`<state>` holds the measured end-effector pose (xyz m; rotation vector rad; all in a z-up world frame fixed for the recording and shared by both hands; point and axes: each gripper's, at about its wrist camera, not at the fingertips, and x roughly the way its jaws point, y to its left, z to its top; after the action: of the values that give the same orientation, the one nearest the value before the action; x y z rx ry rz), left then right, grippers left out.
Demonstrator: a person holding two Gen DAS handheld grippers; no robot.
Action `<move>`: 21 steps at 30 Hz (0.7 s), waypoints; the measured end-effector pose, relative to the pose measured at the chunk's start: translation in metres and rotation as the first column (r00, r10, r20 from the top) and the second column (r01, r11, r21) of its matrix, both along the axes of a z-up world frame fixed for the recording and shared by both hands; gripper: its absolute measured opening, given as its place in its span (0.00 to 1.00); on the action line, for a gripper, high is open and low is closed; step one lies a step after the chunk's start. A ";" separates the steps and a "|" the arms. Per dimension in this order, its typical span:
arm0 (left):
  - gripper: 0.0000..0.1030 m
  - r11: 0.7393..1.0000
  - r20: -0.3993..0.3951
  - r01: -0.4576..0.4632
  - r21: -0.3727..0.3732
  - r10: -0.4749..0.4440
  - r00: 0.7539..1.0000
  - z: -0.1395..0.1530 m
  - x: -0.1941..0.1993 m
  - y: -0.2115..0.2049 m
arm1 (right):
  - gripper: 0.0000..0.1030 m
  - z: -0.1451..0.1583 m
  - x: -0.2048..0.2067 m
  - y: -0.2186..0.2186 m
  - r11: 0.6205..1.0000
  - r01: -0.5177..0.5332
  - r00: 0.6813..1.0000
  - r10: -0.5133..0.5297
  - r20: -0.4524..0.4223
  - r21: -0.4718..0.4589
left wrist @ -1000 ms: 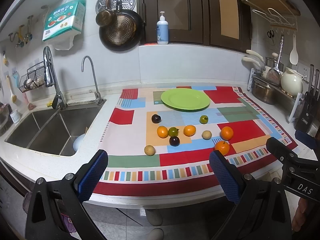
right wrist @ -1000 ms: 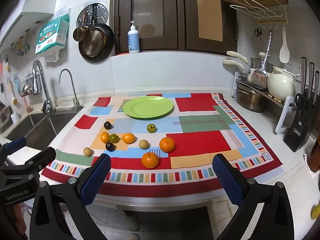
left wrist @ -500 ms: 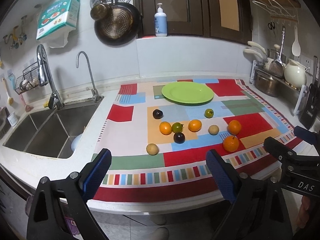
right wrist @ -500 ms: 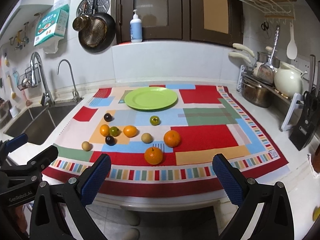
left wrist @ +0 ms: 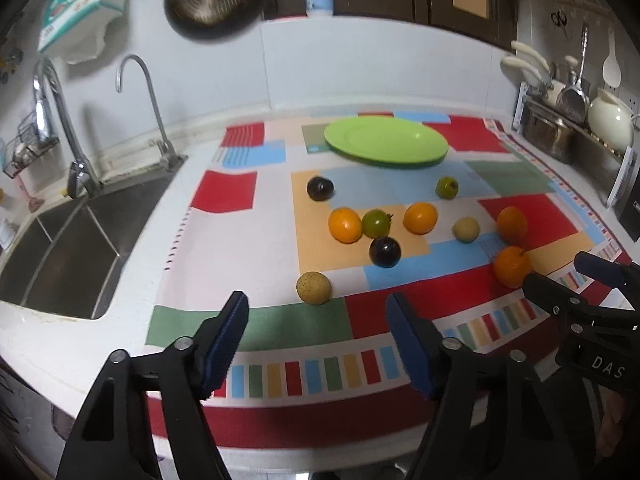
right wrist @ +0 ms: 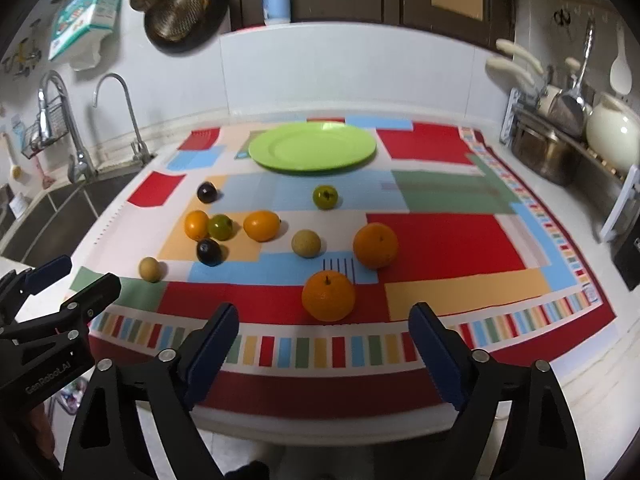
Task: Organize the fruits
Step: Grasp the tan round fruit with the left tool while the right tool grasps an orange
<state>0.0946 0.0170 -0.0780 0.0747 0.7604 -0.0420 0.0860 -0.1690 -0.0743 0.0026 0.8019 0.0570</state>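
Both pairs of fingers are spread wide and hold nothing. Over the last second both have pushed in over the near edge of the patchwork cloth (right wrist: 448,240), so the fruit looms larger; I'd judge the first pick is being lined up.

Just beyond the left gripper (left wrist: 316,332), centred in its gap, lies the tan round fruit (left wrist: 314,288). The right gripper (right wrist: 322,344) has the stemmed orange (right wrist: 328,296) just ahead, likewise between its pads.

Farther out are the other oranges, green fruits and dark plums, and beyond them the green plate (right wrist: 312,151), bare, well apart from both grippers.
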 end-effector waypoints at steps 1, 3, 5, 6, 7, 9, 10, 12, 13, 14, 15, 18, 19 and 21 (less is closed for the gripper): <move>0.63 1.000 -0.013 0.006 -0.001 -0.006 1.000 -0.003 0.005 0.001 | 0.81 -0.004 0.004 0.001 1.000 0.005 1.000 -0.005 -0.009 0.001; 0.59 1.000 -0.036 0.019 -0.004 -0.019 0.999 -0.009 0.014 0.002 | 0.76 -0.012 0.012 0.003 1.000 0.018 0.999 -0.018 -0.032 0.001; 0.58 1.000 -0.051 0.026 -0.005 -0.026 0.998 -0.014 0.021 0.004 | 0.74 -0.018 0.017 0.003 1.000 0.031 0.998 -0.031 -0.052 0.005; 0.56 1.000 -0.058 0.030 -0.006 -0.031 0.998 -0.017 0.025 0.005 | 0.73 -0.022 0.021 0.003 0.999 0.041 0.997 -0.041 -0.064 0.005; 0.55 0.999 -0.064 0.034 -0.006 -0.034 0.997 -0.019 0.028 0.006 | 0.72 -0.024 0.024 0.004 0.999 0.046 0.996 -0.045 -0.072 0.006; 0.51 0.999 -0.082 0.044 -0.012 -0.045 0.996 -0.023 0.035 0.008 | 0.68 -0.029 0.029 0.004 0.998 0.058 0.994 -0.056 -0.094 0.010; 0.49 0.999 -0.091 0.049 -0.017 -0.050 0.995 -0.025 0.038 0.008 | 0.66 -0.031 0.031 0.004 0.998 0.061 0.993 -0.060 -0.101 0.012; 0.45 0.998 -0.112 0.060 -0.025 -0.062 0.992 -0.029 0.044 0.009 | 0.63 -0.035 0.034 0.005 0.998 0.070 0.991 -0.068 -0.115 0.009; 0.45 0.998 -0.117 0.062 -0.028 -0.065 0.991 -0.031 0.045 0.010 | 0.63 -0.036 0.036 0.005 0.997 0.076 0.990 -0.075 -0.118 0.005; 0.44 0.997 -0.123 0.065 -0.032 -0.069 0.990 -0.032 0.047 0.010 | 0.62 -0.037 0.037 0.005 0.997 0.081 0.990 -0.080 -0.120 0.002; 0.42 0.997 -0.128 0.068 -0.033 -0.071 0.989 -0.033 0.048 0.011 | 0.60 -0.038 0.038 0.005 0.996 0.086 0.989 -0.085 -0.122 -0.002; 0.39 0.997 -0.138 0.072 -0.039 -0.077 0.987 -0.036 0.052 0.012 | 0.56 -0.039 0.041 0.006 0.995 0.097 0.988 -0.097 -0.123 -0.012; 0.39 0.996 -0.143 0.074 -0.042 -0.080 0.987 -0.037 0.053 0.012 | 0.55 -0.040 0.042 0.006 0.995 0.100 0.987 -0.101 -0.125 -0.013; 0.35 0.996 -0.148 0.077 -0.047 -0.083 0.986 -0.038 0.055 0.012 | 0.51 -0.040 0.044 0.005 0.994 0.105 0.986 -0.105 -0.128 -0.012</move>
<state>0.1494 0.0290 -0.1159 0.0636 0.9063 -0.1409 0.1300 -0.1639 -0.1144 0.0442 0.9300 -0.0453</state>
